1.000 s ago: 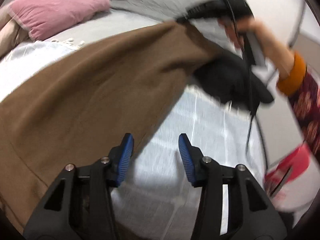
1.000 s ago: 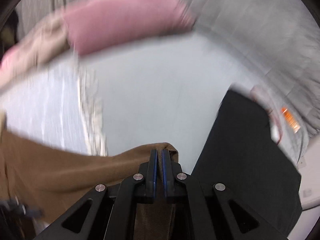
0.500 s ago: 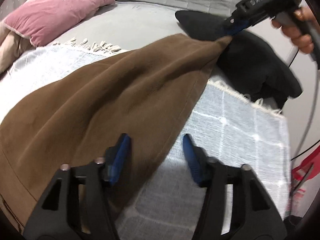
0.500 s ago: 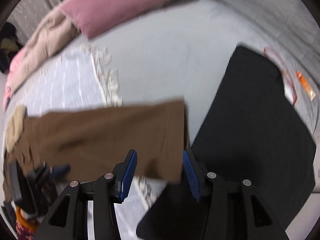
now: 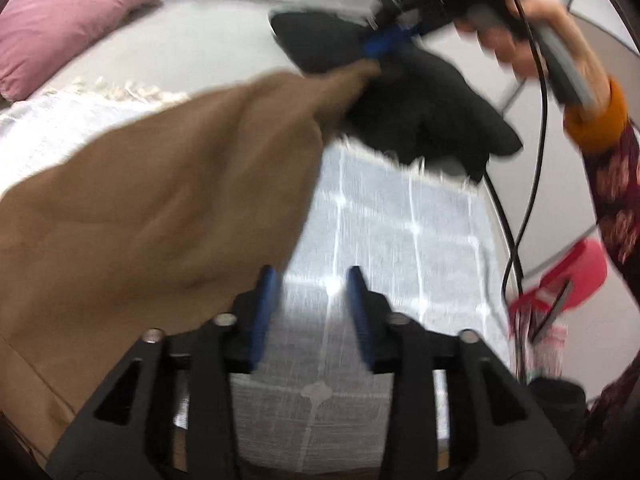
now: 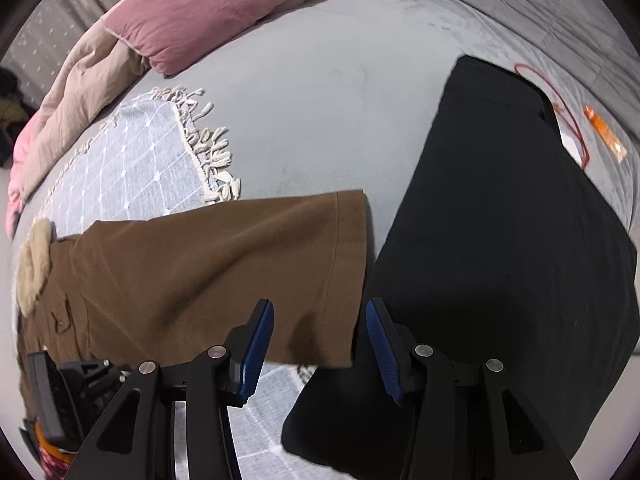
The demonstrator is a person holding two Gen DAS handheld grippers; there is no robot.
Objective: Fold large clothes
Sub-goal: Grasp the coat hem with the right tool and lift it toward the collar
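Observation:
A brown coat with a pale fur collar lies across the bed, its straight end beside a black garment. My right gripper hangs open just above that end, with nothing between its pads. In the blurred left wrist view the brown coat fills the left side, and its far tip runs up toward the right gripper. My left gripper is opening, with nothing between its jaws. It sits over the white checked blanket, beside the coat's edge.
A pink pillow and a beige quilt lie at the head of the grey bed. An orange item and a red cord lie past the black garment. A black cable and a red object hang at the right.
My right gripper, shut on the coat's end a second ago, has opened and let it drop flat. My left gripper has slid off the coat's edge onto the blanket.

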